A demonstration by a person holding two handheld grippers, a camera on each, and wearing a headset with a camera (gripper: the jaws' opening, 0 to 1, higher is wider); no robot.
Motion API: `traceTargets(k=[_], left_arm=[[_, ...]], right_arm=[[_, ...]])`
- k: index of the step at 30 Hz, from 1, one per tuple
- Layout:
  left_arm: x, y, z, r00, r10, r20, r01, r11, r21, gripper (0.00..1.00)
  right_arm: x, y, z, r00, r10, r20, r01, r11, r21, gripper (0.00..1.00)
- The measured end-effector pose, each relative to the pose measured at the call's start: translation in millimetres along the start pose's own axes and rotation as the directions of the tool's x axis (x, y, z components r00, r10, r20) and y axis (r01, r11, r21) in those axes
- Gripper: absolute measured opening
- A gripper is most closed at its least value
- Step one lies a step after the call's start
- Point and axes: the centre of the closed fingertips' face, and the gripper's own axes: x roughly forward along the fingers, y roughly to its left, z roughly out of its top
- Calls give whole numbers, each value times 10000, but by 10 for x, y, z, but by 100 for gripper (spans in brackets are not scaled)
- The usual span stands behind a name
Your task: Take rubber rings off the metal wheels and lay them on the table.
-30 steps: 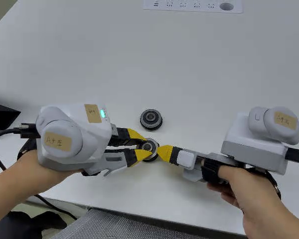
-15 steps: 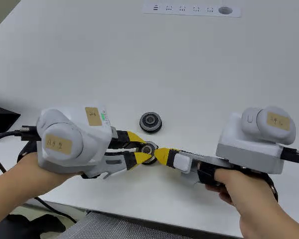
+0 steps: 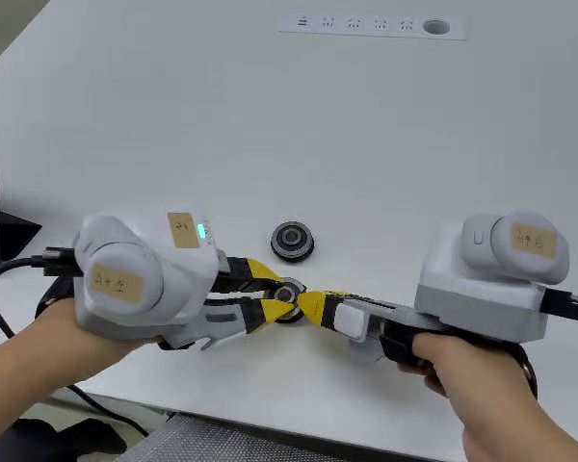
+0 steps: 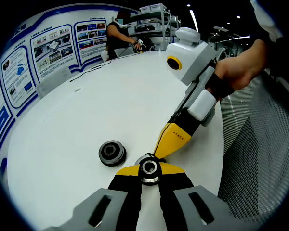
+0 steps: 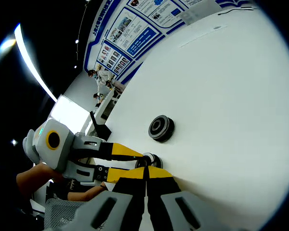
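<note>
My left claw is pinching a small wheel across its sides, low in the middle of the left gripper view, with the yellow tips closed against it and the wheel lifted just off the counter. My right claw comes in from the other side with its jaws pressed together, and their point touches the rim of that same wheel. In the left gripper view it enters as a yellow wedge from the upper right. Whether a bit of rubber is caught between those tips I cannot tell, since the wheel is too small and half hidden

I judge the step in hand to be the peel: one claw steadies the wheel while the other works at the ring. The next move calls for a firm left grip and a pull by the right claw away from the rim, so the rubber stretches over the edge rather than slipping free

Further out, just above the claws in the head view, a second wheel lies flat on the counter, with its black rubber ring on it, so it waits its turn. At the top edge of the head view sits a white power strip

Nothing here serves as a container, so a freed ring goes straight onto the bare counter
</note>
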Motion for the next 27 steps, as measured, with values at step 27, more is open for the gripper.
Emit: traceTargets(k=[27], left_arm=[[-5,-5,-2,10000,-2,6,2,10000,1,13]], right_arm=[[4,61,5,9999,158,45,-153,9955,-934,0]])
